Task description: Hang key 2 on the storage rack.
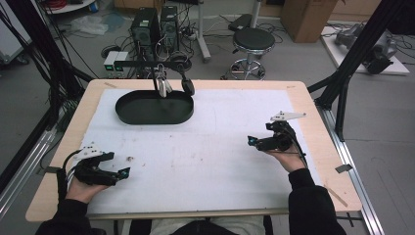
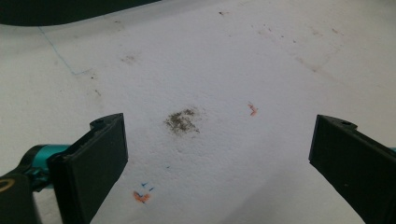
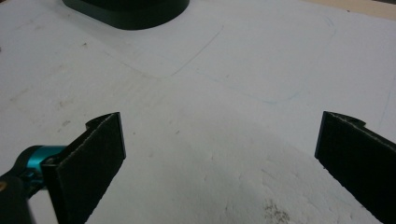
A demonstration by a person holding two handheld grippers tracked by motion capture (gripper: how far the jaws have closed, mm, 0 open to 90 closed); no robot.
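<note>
Grippers idle at both lower sides of the high view, so I judge this a resting or starting pose with nothing picked up. At lower left my left gripper lies low over the white foam mat, jaws spread wide and empty; its own camera shows a small brownish smudge on the mat between them. Up in the upper-left centre sits the black oval plastic tray, well apart from both hands. At right, my right gripper also gapes open over bare mat. Next, I'd expect a reach forward toward the tray, which needs a long, level advance.
</note>
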